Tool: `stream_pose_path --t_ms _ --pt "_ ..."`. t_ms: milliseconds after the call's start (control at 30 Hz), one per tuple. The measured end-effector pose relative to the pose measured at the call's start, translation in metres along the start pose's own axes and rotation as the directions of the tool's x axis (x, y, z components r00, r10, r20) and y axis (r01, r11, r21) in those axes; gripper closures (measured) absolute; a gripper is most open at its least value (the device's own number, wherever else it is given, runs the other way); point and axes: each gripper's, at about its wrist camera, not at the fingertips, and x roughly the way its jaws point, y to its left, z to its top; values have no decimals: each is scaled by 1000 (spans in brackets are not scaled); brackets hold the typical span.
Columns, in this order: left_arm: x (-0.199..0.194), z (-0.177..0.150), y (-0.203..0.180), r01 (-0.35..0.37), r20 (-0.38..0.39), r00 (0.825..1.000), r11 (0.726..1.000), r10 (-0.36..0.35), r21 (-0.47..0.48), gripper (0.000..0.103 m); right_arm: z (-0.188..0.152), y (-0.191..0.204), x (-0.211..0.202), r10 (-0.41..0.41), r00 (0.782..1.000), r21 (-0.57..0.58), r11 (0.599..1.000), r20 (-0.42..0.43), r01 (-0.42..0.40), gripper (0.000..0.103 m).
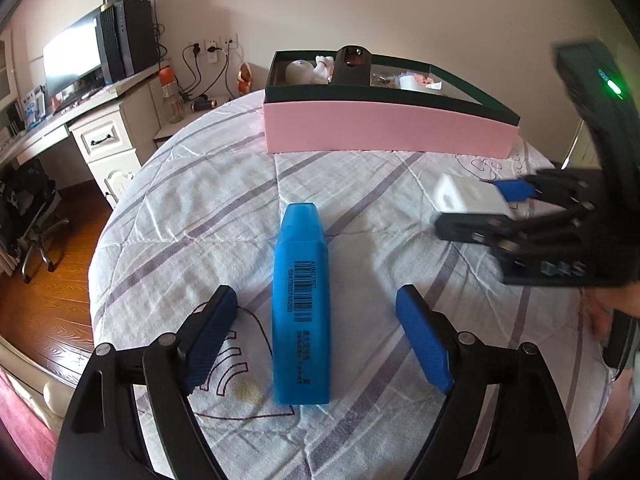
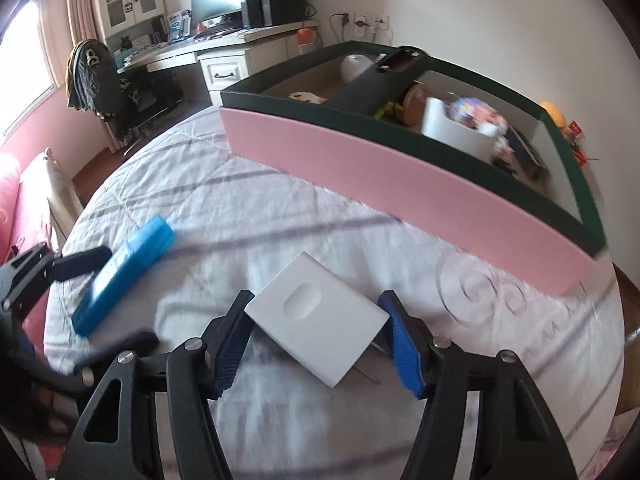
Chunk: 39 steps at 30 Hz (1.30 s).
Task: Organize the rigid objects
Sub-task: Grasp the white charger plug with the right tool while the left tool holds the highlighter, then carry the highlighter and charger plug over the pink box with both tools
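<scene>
On a quilted bed, the left claw (image 1: 316, 316) stands open around a stiff, light blue marker (image 1: 301, 304), touching nothing. At its two o'clock, the right claw (image 2: 314, 322) pinches a smooth, slippery-looking white charger (image 2: 318, 316) by its edges.

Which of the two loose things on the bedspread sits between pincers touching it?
The white rectangular charger block; the blue flat highlighter lies clear between the left gripper's open fingers.
</scene>
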Motion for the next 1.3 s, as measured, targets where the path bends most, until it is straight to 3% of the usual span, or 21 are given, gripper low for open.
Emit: stream_pose_path --t_ms 100,267,333,400,1000,1300 --pt "-1 -1 0 -4 1 1000 1000 4 2 22 -20 -10 -16 -33 999 48 998 7 33 39" --pt "-5 -2 5 -30 25 999 999 30 -21 50 -54 -23 -40 -52 998 111 993 38 48 39" --pt "-7 -2 8 -39 27 999 999 40 -32 69 -61 -25 -44 -60 997 128 990 52 52 39" --pt "-8 -1 10 -25 25 999 999 26 -41 76 -61 -23 -42 -69 996 128 990 60 61 39" --pt "-12 -5 -26 -31 29 999 999 30 14 77 -64 -18 -43 -108 990 112 989 88 98 39" --pt "-34 2 -36 22 63 998 998 -26 59 77 -66 -24 -52 -51 992 174 984 113 31 39"
